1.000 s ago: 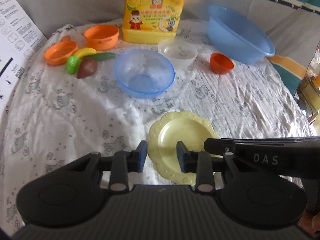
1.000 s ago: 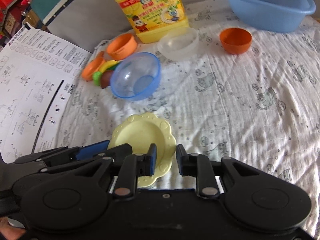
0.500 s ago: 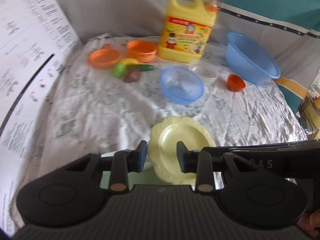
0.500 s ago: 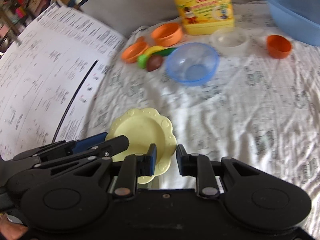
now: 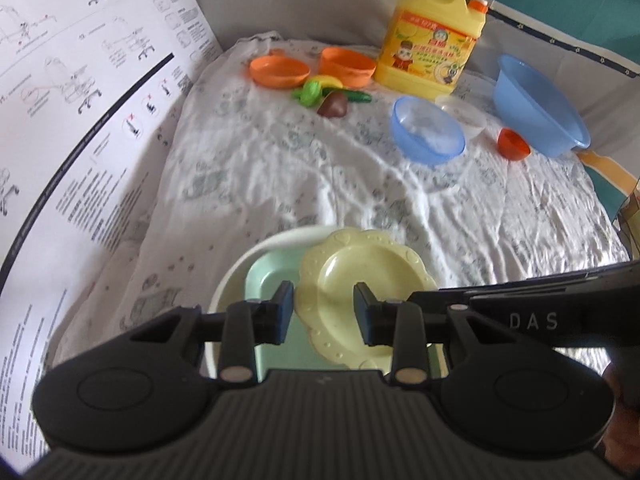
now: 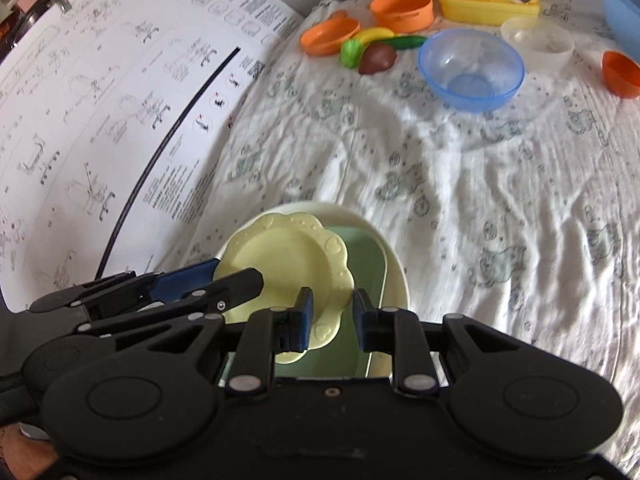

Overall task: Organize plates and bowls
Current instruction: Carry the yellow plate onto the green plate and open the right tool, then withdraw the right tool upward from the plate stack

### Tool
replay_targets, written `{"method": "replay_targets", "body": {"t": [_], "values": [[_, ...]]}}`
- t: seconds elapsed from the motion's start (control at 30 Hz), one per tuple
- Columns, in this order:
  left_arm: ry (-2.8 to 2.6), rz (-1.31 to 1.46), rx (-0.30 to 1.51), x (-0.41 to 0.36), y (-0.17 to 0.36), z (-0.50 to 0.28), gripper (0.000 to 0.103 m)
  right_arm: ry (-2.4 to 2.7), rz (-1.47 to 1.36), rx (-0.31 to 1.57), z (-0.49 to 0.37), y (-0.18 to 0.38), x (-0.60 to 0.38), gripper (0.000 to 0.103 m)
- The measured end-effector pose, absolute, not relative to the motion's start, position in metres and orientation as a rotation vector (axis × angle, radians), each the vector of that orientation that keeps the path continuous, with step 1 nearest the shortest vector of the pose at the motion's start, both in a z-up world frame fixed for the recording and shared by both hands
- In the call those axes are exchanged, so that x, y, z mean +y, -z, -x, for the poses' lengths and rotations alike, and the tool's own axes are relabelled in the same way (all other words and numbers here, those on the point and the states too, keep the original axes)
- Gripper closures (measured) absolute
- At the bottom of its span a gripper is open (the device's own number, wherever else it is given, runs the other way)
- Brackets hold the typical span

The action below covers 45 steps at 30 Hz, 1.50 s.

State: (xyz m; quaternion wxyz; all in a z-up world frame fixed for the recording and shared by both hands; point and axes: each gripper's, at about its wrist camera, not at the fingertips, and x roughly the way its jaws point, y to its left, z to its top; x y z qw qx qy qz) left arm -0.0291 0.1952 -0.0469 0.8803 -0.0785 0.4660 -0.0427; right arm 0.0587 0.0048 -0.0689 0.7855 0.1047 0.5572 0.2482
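Yellow scalloped plate (image 5: 362,280): carried between both tools above a mint square dish (image 5: 266,280) nested in a white round plate (image 5: 280,238), apparently to stack small on large. Left gripper (image 5: 324,314): jaws apart, straddling the plate's near rim, not visibly pinching. Right gripper (image 6: 330,318): jaws narrowly apart around the plate's edge; clamping cannot be told. Beyond, well apart on the printed cloth (image 5: 260,168): clear blue bowl (image 5: 428,134), clear small bowl (image 5: 464,114), orange cup (image 5: 514,143), blue basin (image 5: 538,106), detergent jug (image 5: 432,40), orange dishes (image 5: 280,72), toy fruit (image 5: 332,98). Nothing obstructs the stack; instruction sheet (image 5: 72,112) lies just beside
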Motion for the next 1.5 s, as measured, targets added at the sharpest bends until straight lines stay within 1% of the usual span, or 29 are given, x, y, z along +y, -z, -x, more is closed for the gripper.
{"method": "replay_targets", "body": {"t": [0.23, 0.77, 0.8, 0.83, 0.87, 0.9, 0.93, 0.97, 1.0, 1.03, 1.07, 1.1, 1.5], "values": [[0.090, 0.170, 1.008, 0.199, 0.063, 0.031, 0.071, -0.536, -0.212, 1.237, -0.057, 0.081, 0.007, 0.080], [0.086, 0.164, 1.047, 0.199, 0.079, 0.024, 0.070, -0.543, -0.207, 1.271, -0.065, 0.096, 0.013, 0.079], [0.080, 0.161, 1.042, 0.200, 0.078, 0.024, 0.065, -0.542, -0.203, 1.266, -0.065, 0.094, 0.012, 0.076], [0.068, 0.156, 1.029, 0.200, 0.075, 0.025, 0.058, -0.541, -0.200, 1.260, -0.065, 0.092, 0.011, 0.074], [0.052, 0.152, 1.015, 0.202, 0.073, 0.027, 0.052, -0.539, -0.197, 1.245, -0.065, 0.089, 0.009, 0.068], [0.028, 0.150, 0.996, 0.204, 0.070, 0.028, 0.039, -0.538, -0.194, 1.223, -0.065, 0.085, 0.006, 0.056], [0.005, 0.151, 0.979, 0.208, 0.067, 0.030, 0.027, -0.525, -0.186, 1.199, -0.064, 0.081, 0.003, 0.047], [-0.010, 0.158, 0.963, 0.212, 0.063, 0.032, 0.022, -0.515, -0.181, 1.176, -0.064, 0.077, -0.001, 0.026], [-0.019, 0.170, 0.947, 0.216, 0.060, 0.034, 0.010, -0.509, -0.179, 1.154, -0.063, 0.074, -0.005, 0.010], [-0.022, 0.183, 0.933, 0.219, 0.057, 0.036, 0.001, -0.511, -0.190, 1.125, -0.061, 0.071, -0.009, 0.005], [-0.027, 0.196, 0.916, 0.222, 0.054, 0.038, 0.000, -0.509, -0.186, 1.110, -0.060, 0.068, -0.012, 0.001], [-0.032, 0.201, 0.907, 0.224, 0.052, 0.039, 0.000, -0.506, -0.179, 1.100, -0.058, 0.066, -0.015, 0.000], [-0.038, 0.186, 0.923, 0.212, 0.051, 0.038, 0.000, -0.467, -0.152, 1.102, -0.048, 0.065, -0.028, 0.000]]}}
